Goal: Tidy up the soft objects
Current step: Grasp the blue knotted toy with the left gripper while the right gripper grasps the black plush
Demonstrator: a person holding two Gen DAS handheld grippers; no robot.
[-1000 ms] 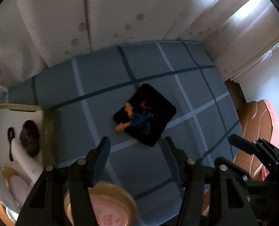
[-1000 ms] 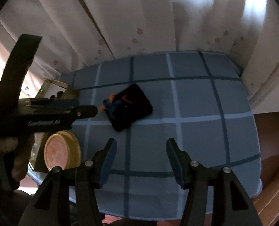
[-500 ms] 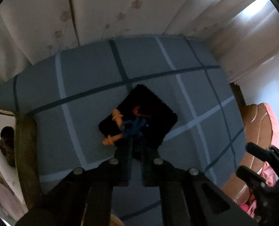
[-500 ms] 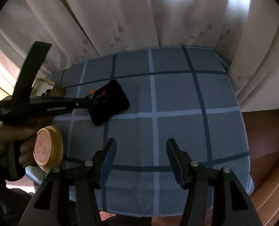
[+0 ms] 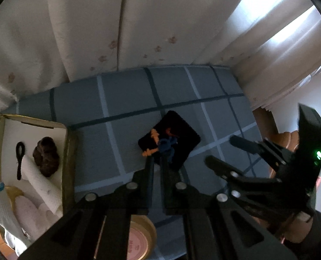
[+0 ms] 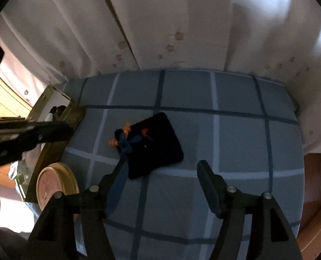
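— Grippers first? Left gripper (image 5: 157, 162) has its jaws pressed together at the blue-and-orange ties (image 5: 162, 147); right gripper (image 6: 160, 166), empty, has just been spreading.

— Beyond?

— Ties lie on a black pad (image 5: 177, 138), mid-cloth. Probably the pickup; next, lift toward the tin (image 5: 68, 143).

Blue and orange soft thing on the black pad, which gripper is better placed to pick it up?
Right. The right gripper is open, its jaws just opening and gripping nothing, one finger beside the soft thing. The left gripper is shut.
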